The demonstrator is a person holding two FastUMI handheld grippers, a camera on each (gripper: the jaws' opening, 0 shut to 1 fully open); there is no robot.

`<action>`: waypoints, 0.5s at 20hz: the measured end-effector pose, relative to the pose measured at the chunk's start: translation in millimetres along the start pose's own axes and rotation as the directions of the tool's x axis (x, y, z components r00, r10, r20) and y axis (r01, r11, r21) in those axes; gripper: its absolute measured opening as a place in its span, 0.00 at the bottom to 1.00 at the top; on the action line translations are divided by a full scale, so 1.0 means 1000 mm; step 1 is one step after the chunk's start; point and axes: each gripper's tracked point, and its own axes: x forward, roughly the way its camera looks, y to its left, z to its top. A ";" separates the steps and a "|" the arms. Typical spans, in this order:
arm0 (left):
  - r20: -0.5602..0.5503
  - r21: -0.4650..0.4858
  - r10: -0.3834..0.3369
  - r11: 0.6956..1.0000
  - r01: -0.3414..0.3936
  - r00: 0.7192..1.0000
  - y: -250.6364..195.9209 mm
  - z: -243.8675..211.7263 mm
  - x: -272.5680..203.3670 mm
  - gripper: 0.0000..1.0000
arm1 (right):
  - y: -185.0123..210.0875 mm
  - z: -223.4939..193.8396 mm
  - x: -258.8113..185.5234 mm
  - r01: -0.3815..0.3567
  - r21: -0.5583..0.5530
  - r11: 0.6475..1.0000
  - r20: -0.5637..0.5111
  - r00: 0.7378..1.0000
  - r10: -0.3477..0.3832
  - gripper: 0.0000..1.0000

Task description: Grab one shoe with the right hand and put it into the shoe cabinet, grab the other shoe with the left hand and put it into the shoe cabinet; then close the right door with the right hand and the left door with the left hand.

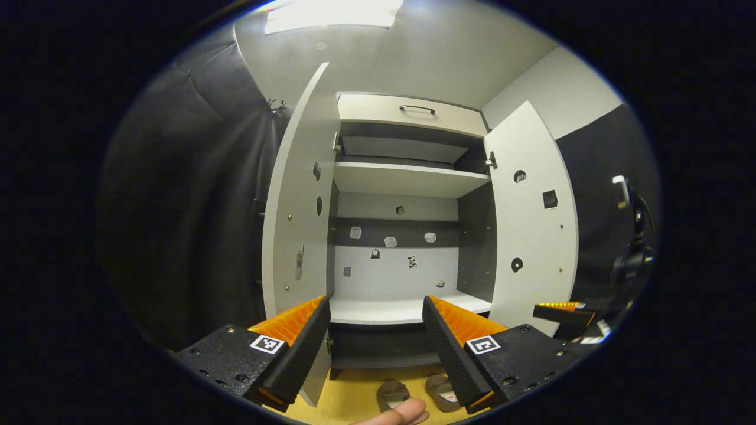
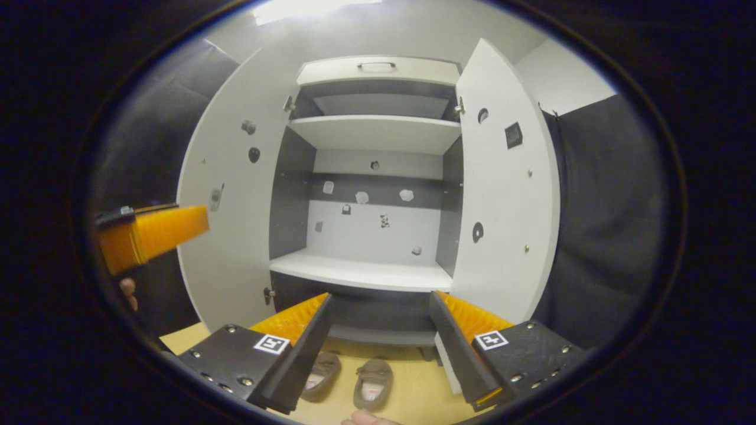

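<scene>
Two brown slip-on shoes lie side by side on the wooden floor in front of the cabinet: the left shoe and the right shoe; in the left gripper view they are the left shoe and the right shoe. The white shoe cabinet stands with its left door and right door swung wide; its shelves hold no shoes. My left gripper hovers open above the shoes, facing the cabinet. My right gripper is open too, above the pair. The left gripper also appears at the left of the right gripper view.
A drawer with a dark handle tops the cabinet. Black cloth walls flank it on both sides. A camera on a stand is at the right. A fingertip shows at the bottom edge. The floor is light wood.
</scene>
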 end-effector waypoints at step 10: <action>0.038 -0.046 -0.110 0.993 0.112 0.993 -0.043 -0.022 0.046 0.96 | 0.025 -0.199 0.055 -0.043 0.022 0.999 -0.226 0.973 0.047 0.99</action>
